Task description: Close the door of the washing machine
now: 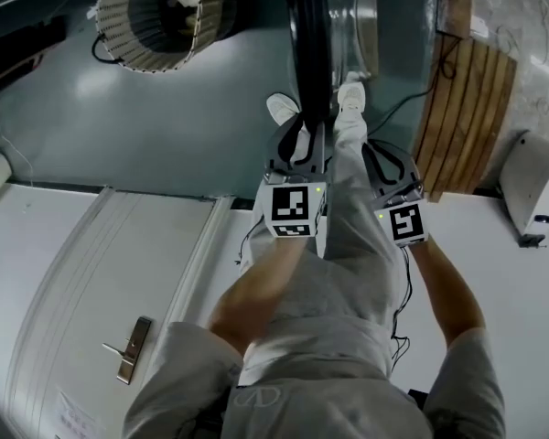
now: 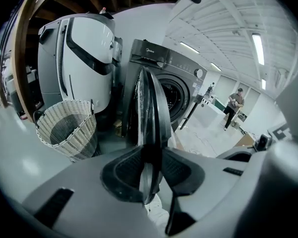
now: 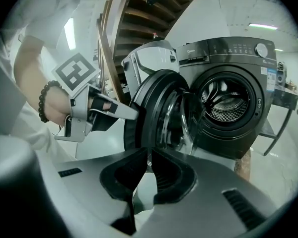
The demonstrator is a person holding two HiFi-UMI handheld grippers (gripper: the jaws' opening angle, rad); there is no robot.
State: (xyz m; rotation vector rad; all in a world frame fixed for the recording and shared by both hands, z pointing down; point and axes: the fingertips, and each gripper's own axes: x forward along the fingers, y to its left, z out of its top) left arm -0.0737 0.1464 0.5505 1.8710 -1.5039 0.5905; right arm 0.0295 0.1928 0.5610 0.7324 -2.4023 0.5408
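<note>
The dark grey washing machine (image 3: 233,83) stands with its drum (image 3: 228,103) exposed. Its round door (image 3: 159,113) is swung out and shows edge-on as a black band (image 1: 308,53) in the head view. My left gripper (image 2: 150,170) straddles the door's rim (image 2: 151,108), which fills the gap between the pads. From the right gripper view one of its fingers (image 3: 116,109) lies against the outer rim. My right gripper (image 3: 149,175) hangs just short of the door, to its right (image 1: 389,163), jaws slightly parted with nothing between them.
A wicker laundry basket (image 2: 69,128) stands left of the door, beside a white appliance (image 2: 84,58). Wooden stairs (image 1: 467,108) rise on the right. A white panel with a metal handle (image 1: 128,346) lies at lower left. A person (image 2: 233,105) stands far off.
</note>
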